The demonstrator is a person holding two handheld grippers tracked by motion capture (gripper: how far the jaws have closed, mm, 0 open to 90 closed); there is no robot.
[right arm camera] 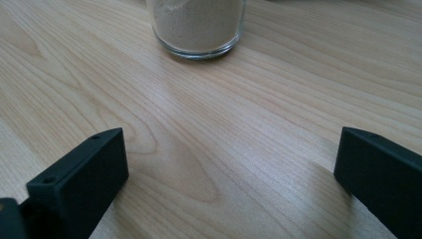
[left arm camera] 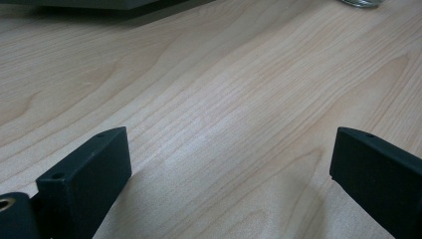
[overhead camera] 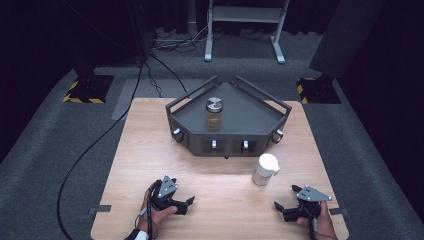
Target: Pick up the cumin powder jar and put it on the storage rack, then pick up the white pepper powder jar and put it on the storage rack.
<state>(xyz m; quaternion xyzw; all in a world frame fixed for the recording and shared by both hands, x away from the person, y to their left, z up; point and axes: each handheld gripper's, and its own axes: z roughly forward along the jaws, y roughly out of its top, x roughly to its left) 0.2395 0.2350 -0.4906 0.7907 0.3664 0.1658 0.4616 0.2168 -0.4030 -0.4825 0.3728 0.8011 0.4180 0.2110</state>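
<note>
both grippers spread wide, resting low on table (overhead camera: 220, 200); right gripper (right arm camera: 231, 184) faces white-lidded jar (right arm camera: 198, 25).

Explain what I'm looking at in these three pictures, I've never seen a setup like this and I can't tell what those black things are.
A person sits at a wooden table holding a hand-held two-jaw gripper in each hand: the left gripper and the right gripper. The high view looks down from above the person. The other two pictures come from cameras riding on each gripper; the black blocks at the bottom are that gripper's own jaws, spread wide with nothing between them. On the table stands a dark grey tray with a metal-lidded jar inside. A white-lidded glass jar of pale powder stands in front of the tray, and the right gripper view faces its base. Nothing is held.
</note>
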